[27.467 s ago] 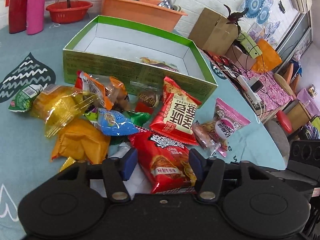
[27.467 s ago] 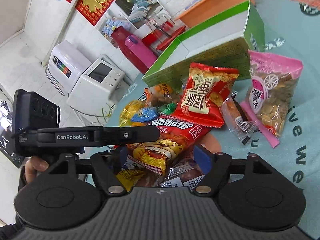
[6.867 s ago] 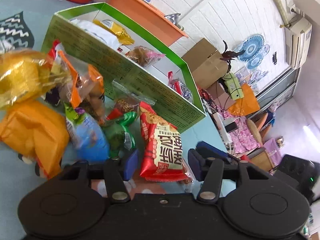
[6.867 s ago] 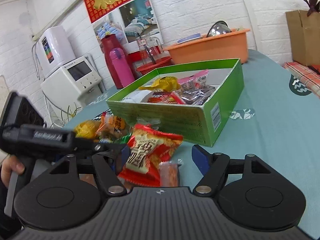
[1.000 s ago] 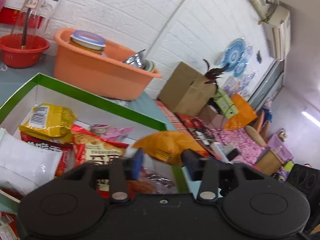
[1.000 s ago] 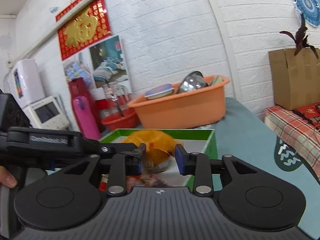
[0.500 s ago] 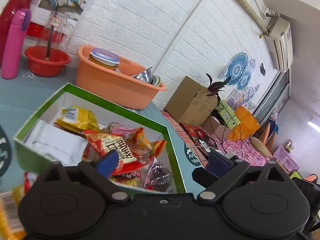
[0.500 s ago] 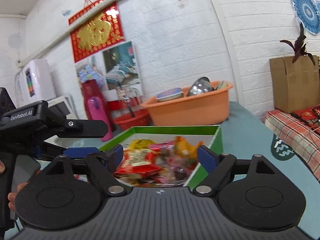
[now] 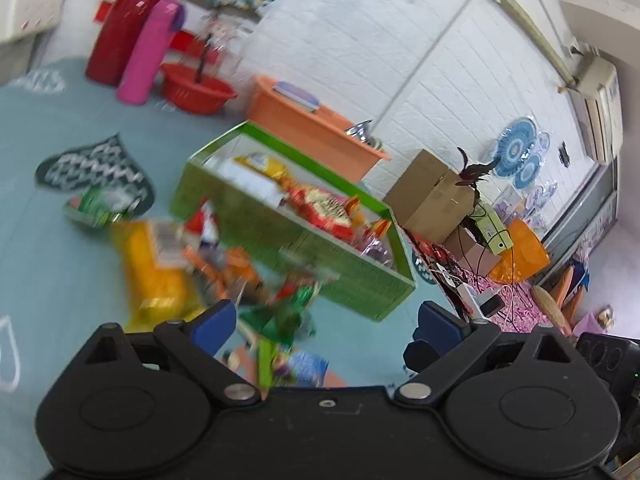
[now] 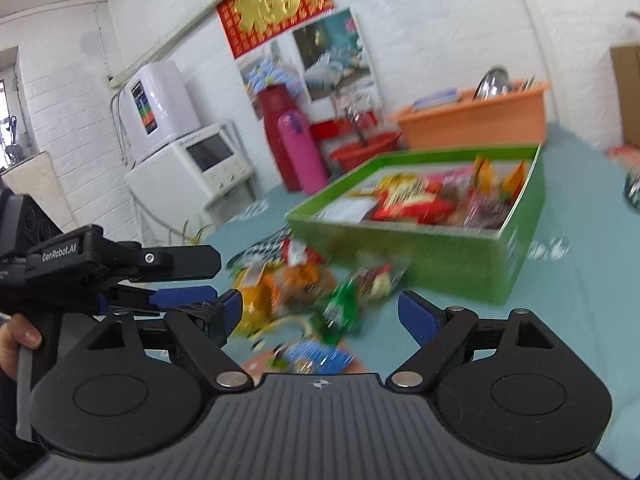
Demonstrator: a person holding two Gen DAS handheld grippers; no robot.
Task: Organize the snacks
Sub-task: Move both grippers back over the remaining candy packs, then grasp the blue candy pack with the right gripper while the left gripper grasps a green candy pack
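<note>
A green box on the teal table holds several snack packets; it also shows in the right wrist view. Loose snacks lie in front of it: a yellow bag, an orange pack, a green pack and a blue pack. My left gripper is open and empty above the green and blue packs. My right gripper is open and empty over the same pile; the left gripper's body shows at its left. Both views are blurred.
An orange tub, a red basket, a pink flask and a red flask stand behind the box. A small green packet lies at the far left. A cardboard box stands past the table's right edge.
Both grippers have pulled back from over the box and tilted down toward the loose snack pile. The orange bag they held a second ago now lies in the box.
</note>
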